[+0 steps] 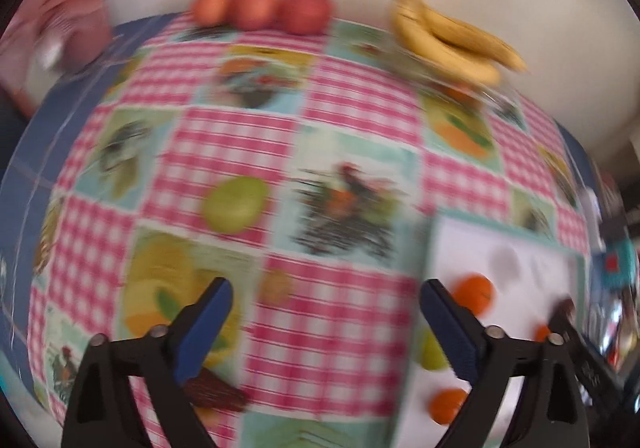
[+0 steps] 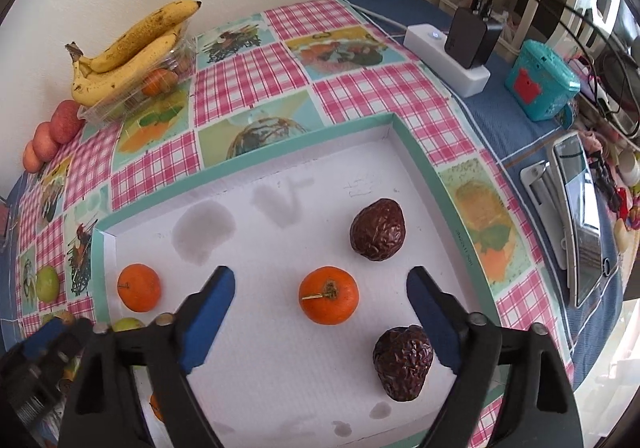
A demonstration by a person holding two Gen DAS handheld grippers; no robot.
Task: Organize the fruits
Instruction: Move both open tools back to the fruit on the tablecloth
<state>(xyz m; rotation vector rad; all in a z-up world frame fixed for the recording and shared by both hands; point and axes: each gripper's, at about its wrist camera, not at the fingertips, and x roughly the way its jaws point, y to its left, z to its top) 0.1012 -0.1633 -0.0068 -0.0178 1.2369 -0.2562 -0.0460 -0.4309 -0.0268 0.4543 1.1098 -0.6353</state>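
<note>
A white tray with a teal rim lies on the patterned tablecloth. In it are an orange, a second orange, two dark wrinkled fruits, and a green fruit at the left edge. My right gripper is open and empty above the tray, the middle orange between its fingers' line. My left gripper is open and empty over the cloth, left of the tray. A green fruit lies on the cloth ahead of it.
Bananas rest on a clear plastic box at the back by the wall, with three red apples in a row near them. A white power strip, a teal box and a phone sit at the right.
</note>
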